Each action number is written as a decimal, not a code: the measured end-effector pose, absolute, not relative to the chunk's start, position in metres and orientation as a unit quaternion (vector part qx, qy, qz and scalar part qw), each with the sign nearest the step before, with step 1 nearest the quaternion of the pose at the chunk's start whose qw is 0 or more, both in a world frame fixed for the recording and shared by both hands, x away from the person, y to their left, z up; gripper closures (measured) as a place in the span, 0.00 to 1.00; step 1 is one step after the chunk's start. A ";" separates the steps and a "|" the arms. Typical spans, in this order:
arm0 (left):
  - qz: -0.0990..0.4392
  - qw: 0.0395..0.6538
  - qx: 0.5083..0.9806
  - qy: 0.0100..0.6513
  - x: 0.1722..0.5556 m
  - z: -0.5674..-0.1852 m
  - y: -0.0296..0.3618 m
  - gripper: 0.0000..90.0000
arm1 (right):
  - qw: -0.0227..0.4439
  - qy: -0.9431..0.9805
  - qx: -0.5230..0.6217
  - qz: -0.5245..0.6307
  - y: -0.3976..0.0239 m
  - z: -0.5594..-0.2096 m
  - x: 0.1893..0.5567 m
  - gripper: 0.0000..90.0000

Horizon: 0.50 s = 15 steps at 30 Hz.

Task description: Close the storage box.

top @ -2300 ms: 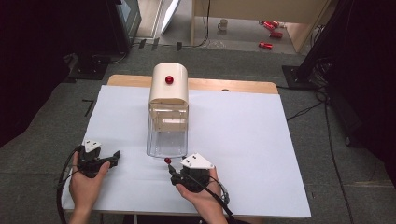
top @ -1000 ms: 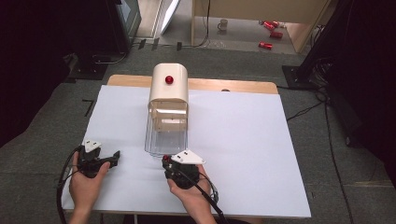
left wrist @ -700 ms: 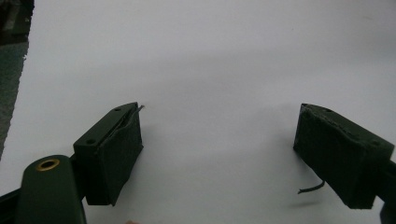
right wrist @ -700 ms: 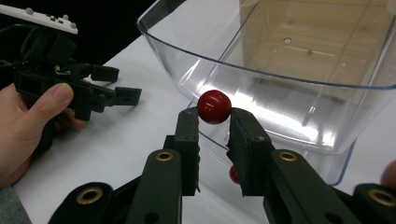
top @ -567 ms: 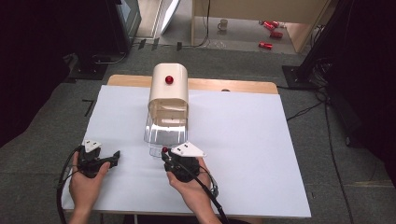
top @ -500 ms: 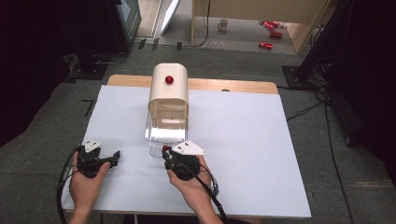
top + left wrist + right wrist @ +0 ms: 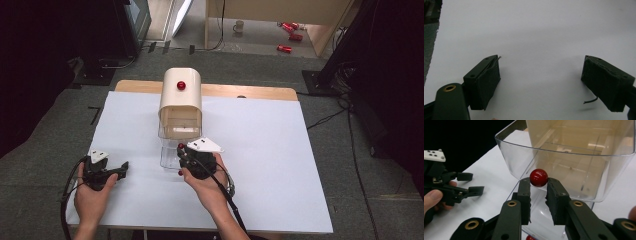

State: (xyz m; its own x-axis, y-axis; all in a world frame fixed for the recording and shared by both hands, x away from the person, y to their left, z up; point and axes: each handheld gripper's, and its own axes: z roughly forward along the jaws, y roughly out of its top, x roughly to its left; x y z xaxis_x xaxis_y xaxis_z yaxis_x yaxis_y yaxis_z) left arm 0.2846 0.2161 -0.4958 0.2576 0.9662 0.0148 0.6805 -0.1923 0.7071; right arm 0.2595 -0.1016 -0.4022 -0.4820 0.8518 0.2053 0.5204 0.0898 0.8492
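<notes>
While the right gripper [image 7: 538, 185] is pinching a small red ball [image 7: 538, 177] between the tips of its closed jaws, it is holding it just in front of the rim of the clear plastic bin [image 7: 564, 157] that sticks out from the cream-coloured dispenser [image 7: 180, 102]. I'd guess the ball is being carried toward that open bin to be dropped in, which is why it is sitting so high in the pads, easy to let go. Another red ball [image 7: 530, 237] is lying on the white sheet [image 7: 280, 150] near the foot of the bin, perhaps waiting its turn. From above, the right hand [image 7: 207, 182] is reaching forward, palm under the tool, aiming it at the bin. Meanwhile the left gripper [image 7: 541, 82] is resting low over the bare sheet with its jaws wide apart and nothing between them, its hand [image 7: 90, 195] staying out of the way near the table's front edge.
</notes>
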 end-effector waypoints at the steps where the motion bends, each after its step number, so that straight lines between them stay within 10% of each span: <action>1: 0.239 0.299 0.734 0.561 0.285 -0.496 0.216 0.17 | 0.175 0.718 0.478 0.475 -0.101 -0.402 0.261 0.83; 15: 0.239 0.300 0.734 0.561 0.285 -0.496 0.216 0.17 | 0.178 0.718 0.486 0.465 -0.098 -0.400 0.293 0.83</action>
State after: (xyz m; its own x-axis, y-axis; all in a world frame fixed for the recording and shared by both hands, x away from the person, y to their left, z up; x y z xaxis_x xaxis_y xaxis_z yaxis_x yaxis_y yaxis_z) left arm 0.2848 0.2161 -0.4958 0.2570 0.9663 0.0145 0.6798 -0.1914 0.7080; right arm 0.2927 -0.0982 -0.4000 -0.4637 0.8638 0.1968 0.5321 0.0940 0.8414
